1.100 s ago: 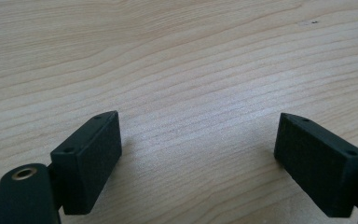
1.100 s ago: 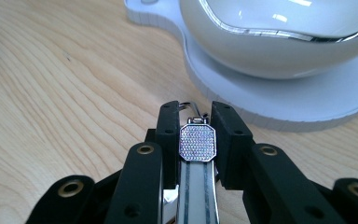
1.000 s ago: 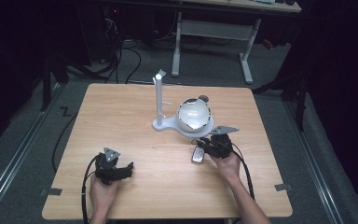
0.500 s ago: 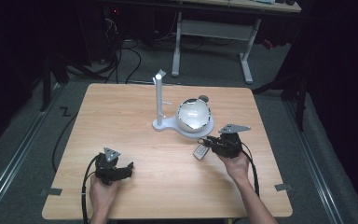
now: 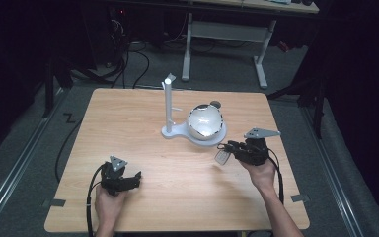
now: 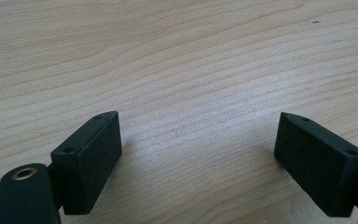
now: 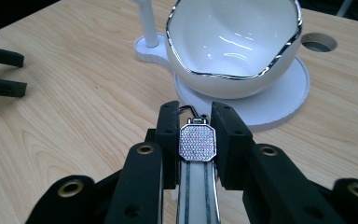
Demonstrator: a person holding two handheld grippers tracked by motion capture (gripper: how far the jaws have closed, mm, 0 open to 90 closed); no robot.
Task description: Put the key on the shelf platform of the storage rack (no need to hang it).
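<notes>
The right gripper (image 7: 196, 126) is clenched on a jewelled wristwatch (image 7: 196, 142), held above the wooden table (image 5: 143, 123) just in front of the white bowl (image 5: 205, 121) on its stand (image 5: 173, 131), while the left gripper (image 5: 128, 178), far left of the bowl, rests with jaws spread and nothing between them.

A wristwatch (image 7: 197, 143) with an octagonal, stone-studded face and a pale strap sits clamped by its case between black pads, face up, off the table at five o'clock from the white bowl (image 7: 235, 44).
</notes>
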